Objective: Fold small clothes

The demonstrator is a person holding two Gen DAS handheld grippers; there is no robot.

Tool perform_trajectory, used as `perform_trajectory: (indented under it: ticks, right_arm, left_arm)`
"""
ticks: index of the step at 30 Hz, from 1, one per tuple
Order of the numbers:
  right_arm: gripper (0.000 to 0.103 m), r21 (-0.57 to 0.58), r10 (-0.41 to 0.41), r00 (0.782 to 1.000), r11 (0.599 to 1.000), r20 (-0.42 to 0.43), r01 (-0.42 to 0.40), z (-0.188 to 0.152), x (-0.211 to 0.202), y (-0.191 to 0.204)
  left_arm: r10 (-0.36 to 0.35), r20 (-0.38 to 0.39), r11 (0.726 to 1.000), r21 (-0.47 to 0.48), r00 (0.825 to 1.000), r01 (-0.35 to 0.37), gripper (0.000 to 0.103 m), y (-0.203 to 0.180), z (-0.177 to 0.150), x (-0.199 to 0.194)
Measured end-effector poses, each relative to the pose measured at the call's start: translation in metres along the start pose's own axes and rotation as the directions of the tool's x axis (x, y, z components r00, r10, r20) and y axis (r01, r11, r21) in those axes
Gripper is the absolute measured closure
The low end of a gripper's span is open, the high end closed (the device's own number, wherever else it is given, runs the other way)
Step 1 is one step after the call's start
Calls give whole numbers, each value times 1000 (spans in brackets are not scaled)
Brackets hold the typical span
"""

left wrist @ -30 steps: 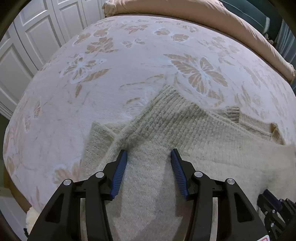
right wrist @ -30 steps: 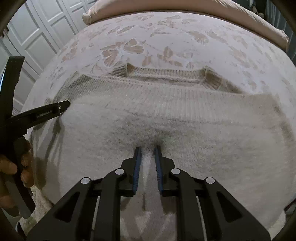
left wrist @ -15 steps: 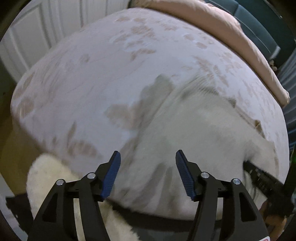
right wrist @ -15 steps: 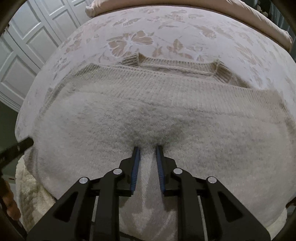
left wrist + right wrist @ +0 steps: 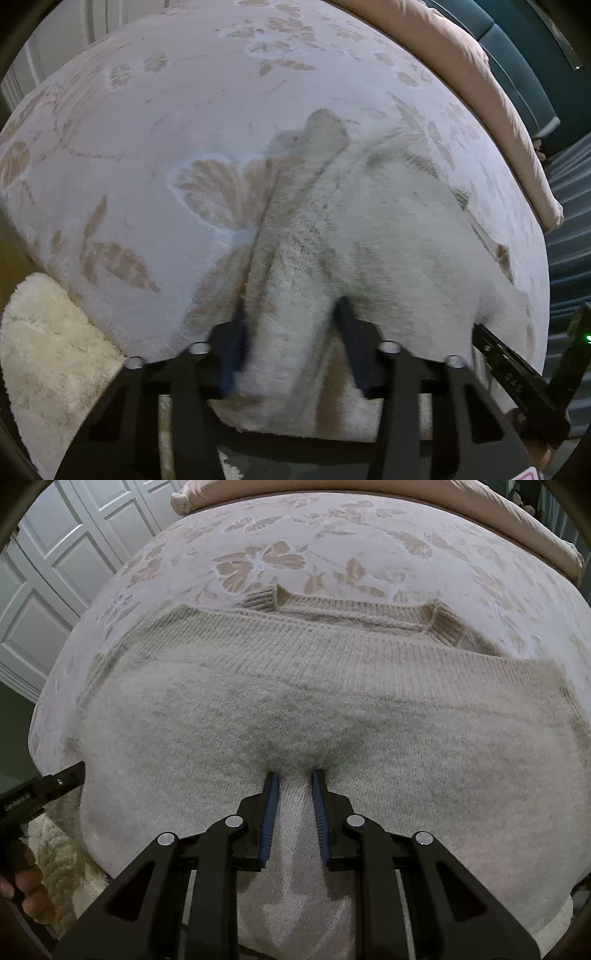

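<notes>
Two grippers work one cream knit sweater (image 5: 332,709) lying flat on the floral bedspread (image 5: 332,554). Right gripper (image 5: 294,775) stays narrow, pinching its near hem; left gripper (image 5: 290,310) is closing around a bunched edge fold.

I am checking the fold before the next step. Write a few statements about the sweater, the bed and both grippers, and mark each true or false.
1. The cream knitted sweater lies on a pale bedspread with a tan flower pattern. True.
2. The right gripper hangs open above bare bedspread. False: its blue pads pinch a ridge of the sweater.
3. The sweater's ribbed neckline lies on the far side from the right gripper. True.
4. Nothing is between the fingers of the left gripper. False: a fold of the sweater's near edge sits between them as the jaws are closing.
5. The cupboard doors beside the bed are dark green. False: they are white and panelled.
</notes>
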State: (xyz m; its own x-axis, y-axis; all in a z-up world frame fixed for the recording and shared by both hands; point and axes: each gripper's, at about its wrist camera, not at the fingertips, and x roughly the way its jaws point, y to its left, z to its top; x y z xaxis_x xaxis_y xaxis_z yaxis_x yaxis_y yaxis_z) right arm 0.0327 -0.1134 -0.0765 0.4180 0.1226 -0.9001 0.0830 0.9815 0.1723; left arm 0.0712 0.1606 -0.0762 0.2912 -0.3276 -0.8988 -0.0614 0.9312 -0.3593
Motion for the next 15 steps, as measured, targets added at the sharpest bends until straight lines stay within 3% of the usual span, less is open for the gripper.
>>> perform_trajectory:
  ticks: [1,2,9,11,12,15]
  right_arm:
    - [85,1,3,1000,1000,2,-3,0,0,0]
    - [85,3,5,1000,1000,2,-5,0,0,-1]
    - [84,58,62,998,996,12,-63,-1,-5,-11]
    - [79,114,102,995,988,18,-103,-2,-15,-18]
    - [70,133,126,992,983,26,-129,-4,-21,-21]
    - [66,178,153,985,970,74,-164,-21,-45,-39]
  left_arm:
    - [-11,2,1000,10,1000,11,87,-2,1,-3]
    - [-28,6,999,20,1000,27,89,-4,2,-8]
    - [-171,69,978,130,983,161,92,-53,-6,-60]
    - [-191,80,961,217,978,170,92,-86,-13,-74]
    - [-198,83,954,244,977,172,92,-97,-15,-78]
    - [-244,63,922,323,968,211,92,-139,-25,-84]
